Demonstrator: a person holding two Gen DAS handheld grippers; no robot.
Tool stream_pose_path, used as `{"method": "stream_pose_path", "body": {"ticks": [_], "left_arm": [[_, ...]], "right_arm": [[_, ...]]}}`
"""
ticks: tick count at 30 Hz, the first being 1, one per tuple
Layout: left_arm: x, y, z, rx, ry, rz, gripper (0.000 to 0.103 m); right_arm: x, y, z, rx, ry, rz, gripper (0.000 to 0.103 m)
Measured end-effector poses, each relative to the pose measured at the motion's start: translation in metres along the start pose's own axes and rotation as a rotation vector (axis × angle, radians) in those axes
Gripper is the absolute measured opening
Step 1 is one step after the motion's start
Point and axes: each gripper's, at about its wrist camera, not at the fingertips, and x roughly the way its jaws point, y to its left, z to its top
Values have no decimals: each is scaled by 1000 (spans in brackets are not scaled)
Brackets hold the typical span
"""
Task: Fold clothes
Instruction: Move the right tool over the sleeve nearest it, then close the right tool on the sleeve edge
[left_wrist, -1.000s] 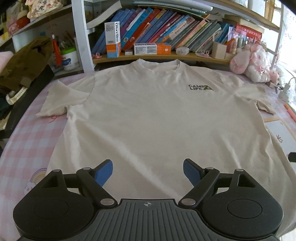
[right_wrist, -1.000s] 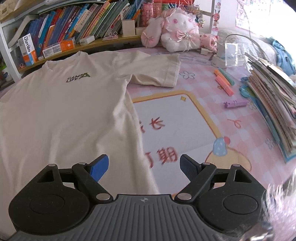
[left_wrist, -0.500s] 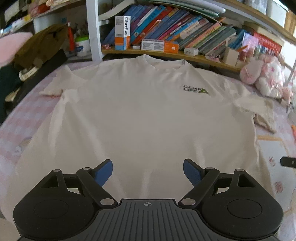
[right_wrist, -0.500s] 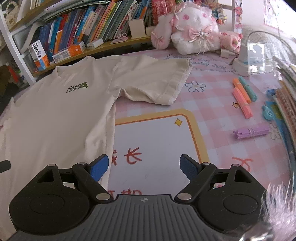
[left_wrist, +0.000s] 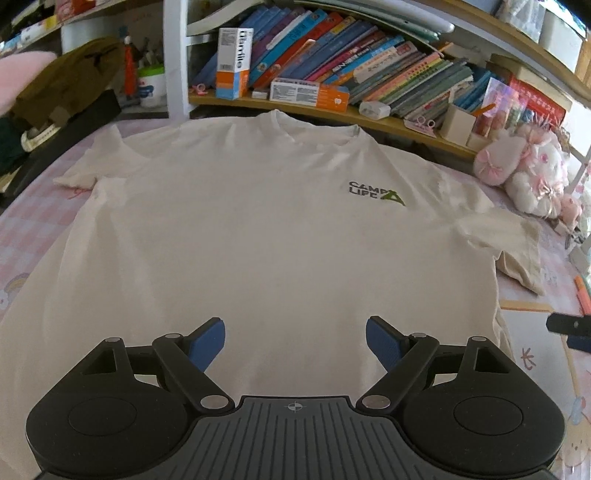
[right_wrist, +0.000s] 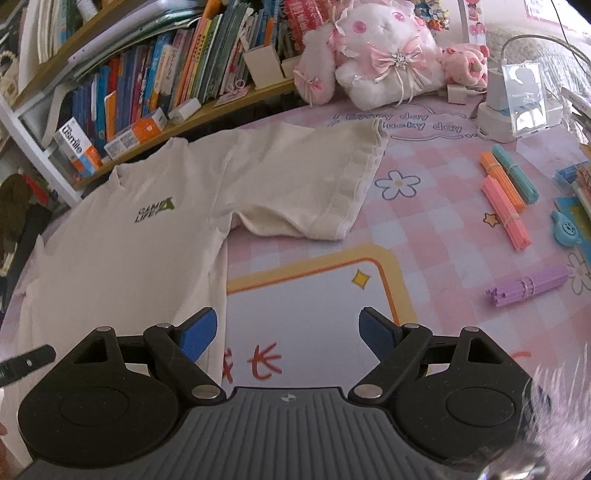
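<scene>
Since the earlier frames both views have swung: the left claw has drifted toward the shirt's middle, and the right claw has shifted off the cloth toward the right sleeve. Both claws stand wide and hold nothing. The left claw hangs over the lower body of the shirt; the right claw hangs over the shirt's right side seam and the printed mat just beside it.

One cream shirt lies flat and face up on the desk, collar toward the bookshelf, with its two sleeves spread out and no fold made yet. The likely step is the first lengthwise fold. To do it well, each claw should probably pinch a single edge point, one at the shoulder or sleeve and one at the hem on the same side, lift only slightly, and carry the cloth across in parallel so the crease runs straight.

Counted near the right claw: four bundles of sticks (orange, teal, pink, purple), well apart from the shirt. A pink and white plush sits at the desk's far edge.
</scene>
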Motion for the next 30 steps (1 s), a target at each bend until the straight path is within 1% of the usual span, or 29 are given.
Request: {"method": "stream_pose_path", "body": {"ticks": [3,6,9,13,15,16,20,26,30], "left_arm": [[3,-4,1,9,5,-9,86],[6,-7,1,25,10,-18,86],[12,-8,0,33,41,-40,86],[14,-10,0,40,46,-45,86],[15,-9,1,43,43,-54,86],[15,-10,1,45,43,-55,86],[16,-10,0,53,46,-52,86],[15,-12,-1,57,41,-46,86],[14,-17,-2,71,32,-41,86]], "right_arm": [[6,-4,6,35,16,1,83],[11,-7,13,51,13,-1,83],[16,-12,21,78,8,-2,83],[25,-25,32,163,23,33,80],[30,-31,37,204,30,53,75],[32,-33,39,221,33,60,71],[40,-38,45,240,45,65,58],[49,-42,53,246,55,75,49],[54,-40,58,224,49,70,46]]}}
